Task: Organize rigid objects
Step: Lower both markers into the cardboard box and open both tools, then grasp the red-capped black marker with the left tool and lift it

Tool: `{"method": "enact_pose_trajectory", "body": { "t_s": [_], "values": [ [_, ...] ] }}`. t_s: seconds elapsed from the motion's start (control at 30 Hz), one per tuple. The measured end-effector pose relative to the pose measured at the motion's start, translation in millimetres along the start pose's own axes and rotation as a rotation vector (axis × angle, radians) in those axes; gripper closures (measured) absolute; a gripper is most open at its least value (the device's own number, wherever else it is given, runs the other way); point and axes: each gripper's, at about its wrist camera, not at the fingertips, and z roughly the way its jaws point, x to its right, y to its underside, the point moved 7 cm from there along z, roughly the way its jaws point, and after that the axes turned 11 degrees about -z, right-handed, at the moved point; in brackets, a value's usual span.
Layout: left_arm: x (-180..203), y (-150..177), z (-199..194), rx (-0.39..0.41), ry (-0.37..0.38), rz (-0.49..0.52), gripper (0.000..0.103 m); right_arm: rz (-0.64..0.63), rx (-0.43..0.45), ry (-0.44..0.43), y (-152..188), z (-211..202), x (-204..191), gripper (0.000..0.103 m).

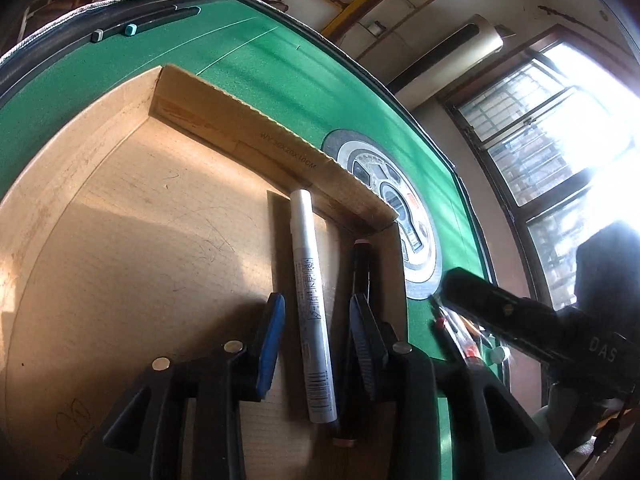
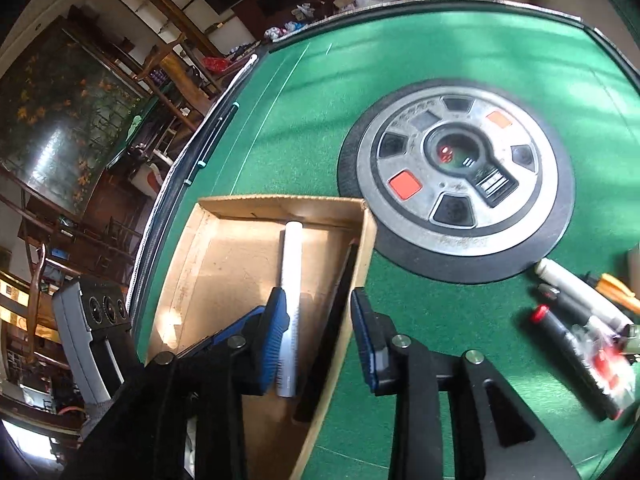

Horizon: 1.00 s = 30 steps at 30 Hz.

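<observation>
Both grippers, left (image 1: 316, 344) and right (image 2: 320, 336), hang open over the cardboard box (image 1: 256, 136), white marker (image 1: 310, 300) and black marker (image 2: 332, 328) lying released inside; next, I'd judge, fetch another from the pen pile (image 2: 580, 340) on the tabletop (image 2: 440, 60).

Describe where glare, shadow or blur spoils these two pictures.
Left wrist view: the window is blown out white, and a shadow covers part of the box floor. Right wrist view: the loose pens are blurred; straight table edges curve.

White marker (image 1: 312, 304) lies in cardboard box (image 1: 120, 208), between gripper (image 1: 318, 328) fingers.
</observation>
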Motion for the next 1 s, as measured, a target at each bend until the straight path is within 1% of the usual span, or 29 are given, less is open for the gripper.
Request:
{"method": "enact_pose_trajectory", "body": {
  "t_s": [0.03, 0.13, 0.17, 0.23, 0.3, 0.33, 0.37, 0.4, 0.43, 0.5, 0.53, 0.6, 0.67, 0.73, 0.77, 0.83, 0.87, 0.9, 1.0],
  "values": [
    [-0.4, 1.1, -0.8, 0.003, 0.000, -0.002, 0.066, -0.006, 0.027, 0.018, 0.4, -11.3, 4.3, 0.061],
    [0.2, 4.6, -3.5, 0.014, 0.001, 0.000, 0.061, -0.032, 0.109, 0.079, 4.1, -52.8, 25.0, 0.061],
    [1.0, 6.2, -4.5, 0.018, 0.000, 0.004, 0.059, -0.044, 0.143, 0.106, 4.6, -67.3, 32.4, 0.061],
    [5.3, 7.5, -7.8, 0.025, 0.016, 0.015, 0.058, -0.065, 0.213, 0.170, 12.0, -101.7, 47.2, 0.057],
    [12.9, 7.7, -19.3, 0.056, 0.023, 0.037, 0.058, -0.074, 0.287, 0.230, 21.9, -138.1, 67.2, 0.041],
    [18.8, 7.8, -28.3, 0.076, 0.023, 0.045, 0.058, -0.074, 0.321, 0.261, 28.2, -154.2, 76.9, 0.036],
    [26.9, 9.5, -38.6, 0.090, 0.039, 0.051, 0.057, -0.071, 0.348, 0.292, 34.3, -169.4, 88.6, 0.027],
    [37.0, 13.2, -48.7, 0.095, 0.062, 0.058, 0.052, -0.068, 0.368, 0.317, 41.8, -181.0, 100.8, 0.022],
    [48.6, 18.3, -58.7, 0.098, 0.082, 0.068, 0.047, -0.064, 0.377, 0.335, 49.7, -189.3, 113.8, 0.022],
    [70.5, 30.8, -75.9, 0.115, 0.105, 0.093, 0.026, -0.045, 0.355, 0.381, 66.1, -195.7, 140.6, 0.022],
    [81.8, 39.8, -81.3, 0.123, 0.115, 0.106, 0.021, -0.034, 0.331, 0.392, 75.4, -195.5, 153.9, 0.022],
    [101.1, 58.9, -83.0, 0.114, 0.139, 0.126, 0.011, 0.002, 0.285, 0.366, 90.3, -186.6, 175.5, 0.022],
    [116.6, 79.3, -74.2, 0.087, 0.156, 0.149, 0.011, 0.029, 0.251, 0.306, 100.9, -175.3, 184.5, 0.023],
    [124.6, 97.2, -57.5, 0.049, 0.128, 0.187, 0.011, 0.024, 0.215, 0.251, 105.0, -158.0, 182.7, 0.023],
    [125.9, 104.2, -49.5, 0.033, 0.102, 0.205, 0.011, 0.016, 0.192, 0.238, 105.1, -145.8, 179.8, 0.025],
    [123.9, 116.2, -36.2, 0.003, 0.058, 0.213, 0.011, -0.003, 0.132, 0.233, 108.2, -124.6, 178.1, 0.035],
    [122.5, 119.9, -31.8, -0.010, 0.048, 0.208, 0.011, -0.004, 0.103, 0.231, 111.8, -114.7, 178.6, 0.042],
    [121.2, 123.5, -29.9, -0.016, 0.040, 0.205, 0.011, 0.006, 0.085, 0.225, 112.9, -105.8, 179.9, 0.044],
    [116.3, 126.1, -30.5, 0.001, 0.007, 0.215, 0.011, 0.029, 0.056, 0.197, 118.6, -87.7, 179.2, 0.045]
  ]
}}
